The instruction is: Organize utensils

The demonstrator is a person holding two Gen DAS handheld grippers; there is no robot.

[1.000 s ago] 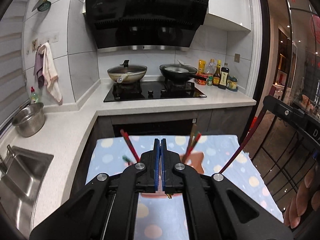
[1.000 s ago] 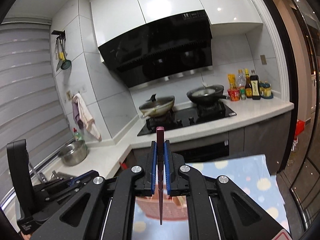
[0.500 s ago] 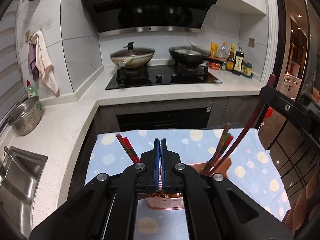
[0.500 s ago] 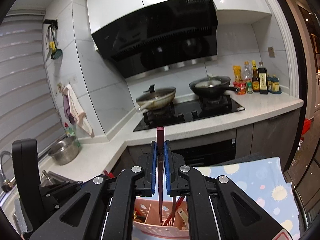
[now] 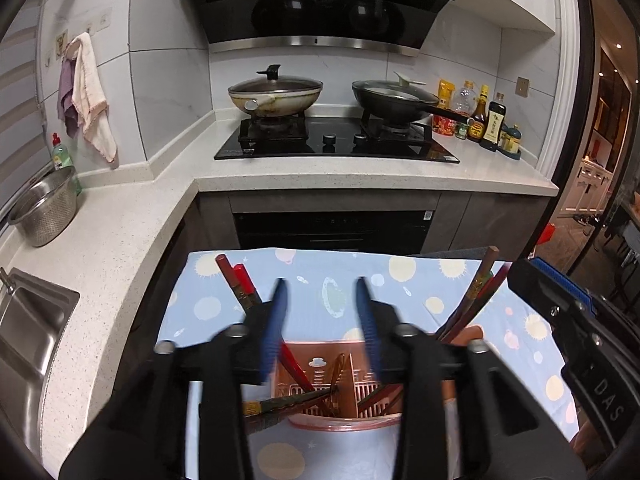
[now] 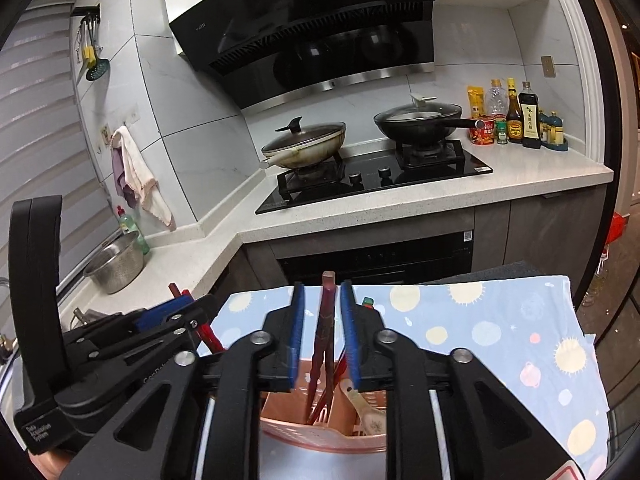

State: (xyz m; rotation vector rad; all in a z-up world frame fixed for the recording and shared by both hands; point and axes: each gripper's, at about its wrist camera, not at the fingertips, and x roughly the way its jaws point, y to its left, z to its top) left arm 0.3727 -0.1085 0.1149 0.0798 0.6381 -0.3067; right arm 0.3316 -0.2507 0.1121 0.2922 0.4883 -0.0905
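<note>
In the left wrist view, the left gripper (image 5: 320,320) is hovering over a pink utensil holder (image 5: 344,420) that is standing on a blue spotted cloth (image 5: 328,292). Its blue-padded fingers (image 5: 276,320) are blurring as the jaws are opening, and nothing is lying between them; only cloth and the holder's slotted back wall are showing through the gap. Below the fingers, dark patterned chopsticks (image 5: 288,400) are leaning across the holder's near rim. A pair of red chopsticks (image 5: 240,284) is sticking up just left of the left finger, and another bundle of chopsticks (image 5: 476,300) is slanting up from the holder's right side, well clear of the right finger. Part of the right gripper's body is showing at the right edge.

In the right wrist view, the right gripper (image 6: 324,320) is pointing down at the same holder (image 6: 320,436). A dark red chopstick (image 6: 325,336) is standing nearly upright in the gap between the blue fingers (image 6: 297,332), its top just above the fingertips and its lower end reaching down into the holder. The jaws are opening, and a sliver of space is showing on each side of the stick, so the pads are no longer pressing it. A pale spoon (image 6: 366,410) is resting in the holder under the right finger. The left gripper (image 6: 176,312) is sitting to the left, beside the red chopsticks (image 6: 180,296).
</note>
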